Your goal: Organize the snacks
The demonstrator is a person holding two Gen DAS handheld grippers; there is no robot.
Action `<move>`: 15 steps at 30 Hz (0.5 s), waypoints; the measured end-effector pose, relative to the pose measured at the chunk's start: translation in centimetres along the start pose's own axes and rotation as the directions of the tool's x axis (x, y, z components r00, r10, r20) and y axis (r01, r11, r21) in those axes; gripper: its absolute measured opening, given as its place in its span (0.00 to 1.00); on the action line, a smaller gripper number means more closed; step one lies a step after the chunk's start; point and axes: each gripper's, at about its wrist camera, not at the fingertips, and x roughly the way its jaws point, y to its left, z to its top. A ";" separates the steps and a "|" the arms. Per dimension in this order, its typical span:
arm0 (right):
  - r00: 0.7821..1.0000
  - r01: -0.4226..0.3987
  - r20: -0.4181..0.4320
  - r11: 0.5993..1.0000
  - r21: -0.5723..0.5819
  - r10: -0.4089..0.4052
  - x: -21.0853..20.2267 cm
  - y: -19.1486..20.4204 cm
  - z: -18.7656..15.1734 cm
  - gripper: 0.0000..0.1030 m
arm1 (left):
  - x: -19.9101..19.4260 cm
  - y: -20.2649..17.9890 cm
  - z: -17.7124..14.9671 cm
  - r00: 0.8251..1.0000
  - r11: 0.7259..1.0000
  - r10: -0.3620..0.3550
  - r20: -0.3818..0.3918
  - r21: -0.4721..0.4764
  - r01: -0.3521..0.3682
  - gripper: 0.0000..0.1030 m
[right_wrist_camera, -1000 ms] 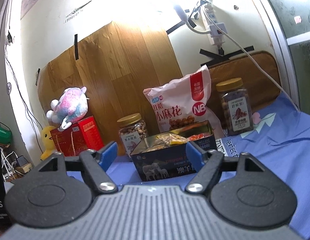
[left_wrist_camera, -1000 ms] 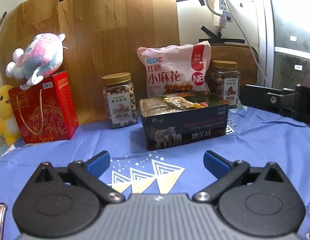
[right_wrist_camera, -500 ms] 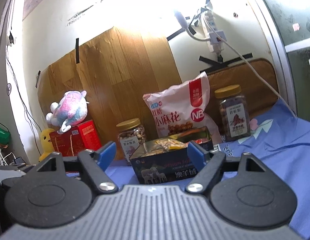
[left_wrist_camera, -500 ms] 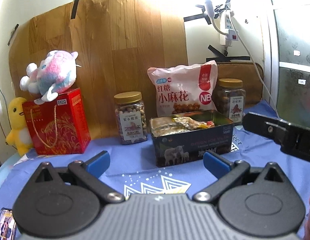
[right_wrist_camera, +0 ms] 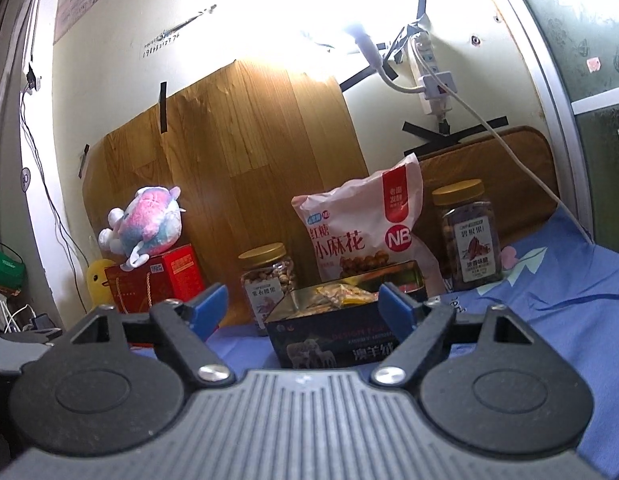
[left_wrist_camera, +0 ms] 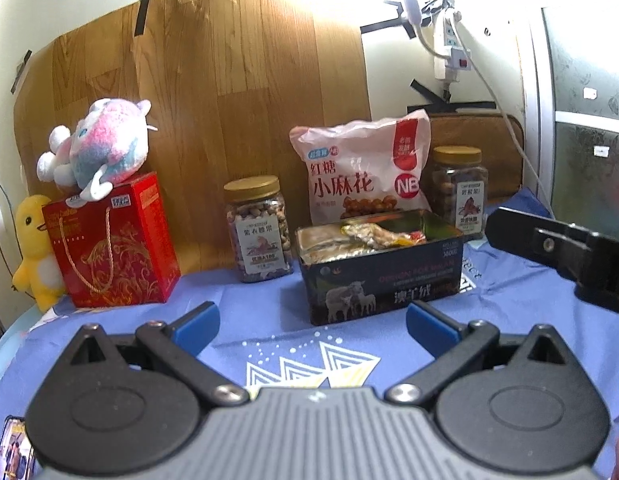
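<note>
The open tin (left_wrist_camera: 379,262) of wrapped snacks is sitting near the middle of the table, on a blue cloth (left_wrist_camera: 269,312), with its lid off and crinkly packets (left_wrist_camera: 373,234) lying loose inside. Those packets are looking light, soft and slippery — best pinched by a flat edge or a sealed end, gently, since the contents may crumble. The tin itself is appearing stiff and boxy; its thin rim would be the place to take it.

Just behind the tin a pink snack bag (left_wrist_camera: 363,172) is leaning upright — puffy and yielding, likely to slump if nudged. A nut jar (left_wrist_camera: 257,230) with a gold lid is standing to the tin's left, and a second jar (left_wrist_camera: 461,190) to its right behind; both are hard, smooth and probably heavier, so a hold across the body under the lid seems safest.

The left tongs (left_wrist_camera: 311,326) are hanging wide apart and empty, short of the tin. The right tongs (right_wrist_camera: 299,308) have just been opening and are standing wide too, with nothing between them.

Farther left a red gift box (left_wrist_camera: 113,244) is carrying a plush toy (left_wrist_camera: 99,146), with a yellow duck (left_wrist_camera: 33,248) beside it. A wood-grain panel (left_wrist_camera: 229,100) is taped to the pale wall, and a power strip (left_wrist_camera: 449,46) is trailing a cable.
</note>
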 end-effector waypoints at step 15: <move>0.999 0.004 -0.038 1.000 0.012 -0.003 0.3 -0.2 -0.5 0.83 | 2.0 0.8 -0.8 0.992 0.998 0.033 -0.122 -0.040 -0.038 1.00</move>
